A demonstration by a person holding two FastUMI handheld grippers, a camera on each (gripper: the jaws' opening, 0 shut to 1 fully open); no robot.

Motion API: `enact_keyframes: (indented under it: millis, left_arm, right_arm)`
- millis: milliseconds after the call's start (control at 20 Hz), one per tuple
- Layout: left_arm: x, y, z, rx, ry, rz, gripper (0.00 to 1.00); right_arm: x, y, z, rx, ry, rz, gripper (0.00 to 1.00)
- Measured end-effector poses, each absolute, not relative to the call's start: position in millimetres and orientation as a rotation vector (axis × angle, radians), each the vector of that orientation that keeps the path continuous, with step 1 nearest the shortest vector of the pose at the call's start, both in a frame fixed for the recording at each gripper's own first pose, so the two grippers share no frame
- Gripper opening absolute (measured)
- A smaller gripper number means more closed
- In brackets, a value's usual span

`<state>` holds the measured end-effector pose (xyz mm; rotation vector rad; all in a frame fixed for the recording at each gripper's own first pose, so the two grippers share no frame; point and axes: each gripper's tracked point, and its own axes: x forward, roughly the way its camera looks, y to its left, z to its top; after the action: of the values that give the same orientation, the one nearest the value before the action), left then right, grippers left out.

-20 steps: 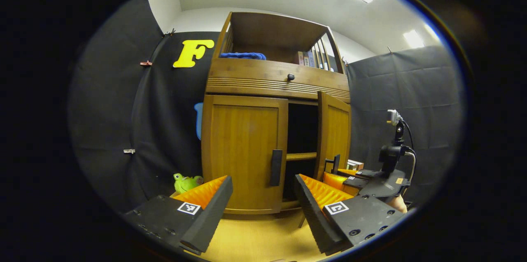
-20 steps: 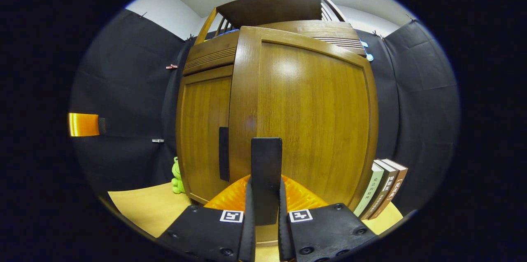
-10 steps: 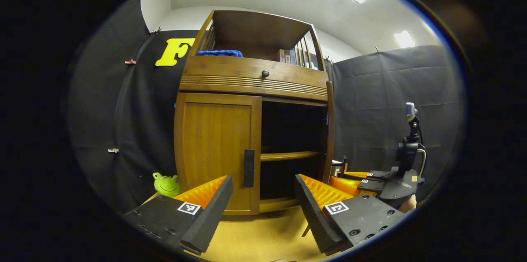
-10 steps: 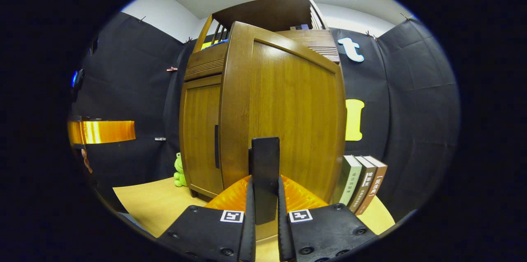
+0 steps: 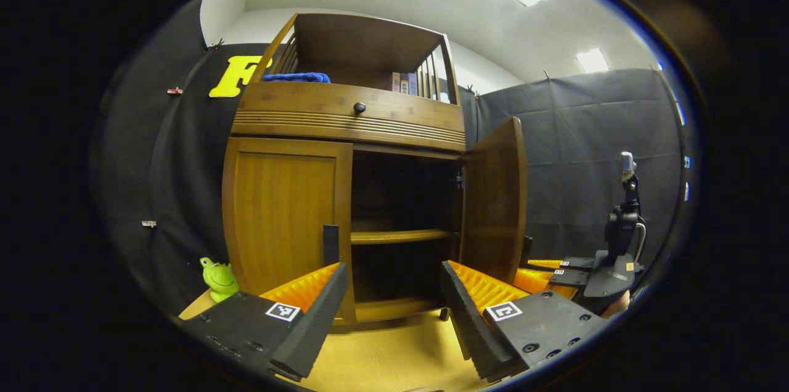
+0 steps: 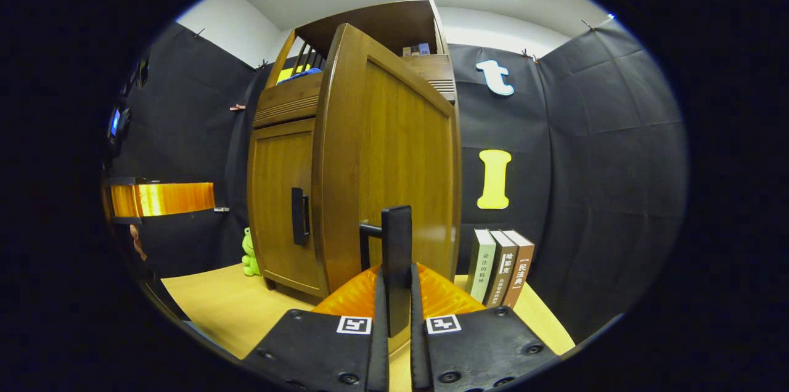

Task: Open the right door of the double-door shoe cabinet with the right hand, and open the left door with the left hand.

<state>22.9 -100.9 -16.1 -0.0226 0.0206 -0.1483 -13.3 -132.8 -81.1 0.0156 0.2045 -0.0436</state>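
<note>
The wooden shoe cabinet (image 5: 348, 118) stands on the table. Its left door (image 5: 280, 219) is closed, and the dark handle (image 5: 331, 244) sits just above my left gripper's left fingertip. My left gripper (image 5: 393, 269) is open in front of the cabinet, holding nothing. The right door (image 5: 493, 201) stands swung wide, baring a dark interior with a shelf (image 5: 400, 236). In the right gripper view, my right gripper (image 6: 396, 284) is shut on the right door's handle (image 6: 396, 238), with the right door (image 6: 394, 151) edge-on ahead. The right gripper (image 5: 576, 269) also appears low right in the left gripper view.
A green frog toy (image 5: 217, 278) sits at the cabinet's left foot. Three books (image 6: 502, 269) stand upright right of the cabinet. A blue cloth (image 5: 296, 77) and more books lie on the top shelf. A drawer with a round knob (image 5: 359, 108) is above the doors.
The right door has swung from partly open to wide open, with my right gripper staying shut on its handle. My left gripper has stayed open and drifted nearer the left door's handle.
</note>
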Motion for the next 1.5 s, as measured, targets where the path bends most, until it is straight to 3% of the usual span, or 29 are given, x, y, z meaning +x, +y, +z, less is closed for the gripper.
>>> enact_keyframes:
  millis: [400,450,500,650,1200,1350,1400,1450,1500]
  left_arm:
    - [39.1,-115.9,-22.1,-0.01,0.022,-0.151,0.92]
    - [42.2,-114.8,-24.0,-0.005,0.02,-0.145,0.92]
    - [45.5,-113.5,-24.2,0.002,0.019,-0.135,0.91]
    - [55.2,-108.1,-26.0,0.022,0.007,-0.107,0.91]
    - [115.3,-67.0,-44.0,0.091,-0.012,0.002,0.89]
    - [132.5,-51.1,-45.8,0.127,-0.048,0.05,0.88]
    - [140.6,-45.0,-44.9,0.139,-0.064,0.064,0.88]
    - [149.4,-40.6,-46.1,0.145,-0.074,0.071,0.87]
    - [157.2,-36.7,-48.7,0.147,-0.077,0.073,0.86]
  right_arm:
    - [-30.7,-188.3,-81.4,-0.018,0.186,-0.137,0.17]
    - [-32.7,-195.5,-80.3,-0.028,0.181,-0.156,0.12]
    - [-34.5,-200.8,-79.5,-0.035,0.176,-0.172,0.17]
    - [-39.8,-208.3,-79.5,-0.024,0.175,-0.185,0.11]
    - [-74.5,-240.9,-53.9,-0.017,0.098,-0.259,0.08]
    - [-83.6,-241.0,-48.5,-0.014,0.079,-0.256,0.11]
    - [-86.6,-242.7,-46.5,-0.021,0.07,-0.267,0.2]
    - [-90.0,-245.8,-45.6,-0.025,0.065,-0.284,0.2]
    - [-93.8,-241.4,-43.0,-0.025,0.056,-0.275,0.11]
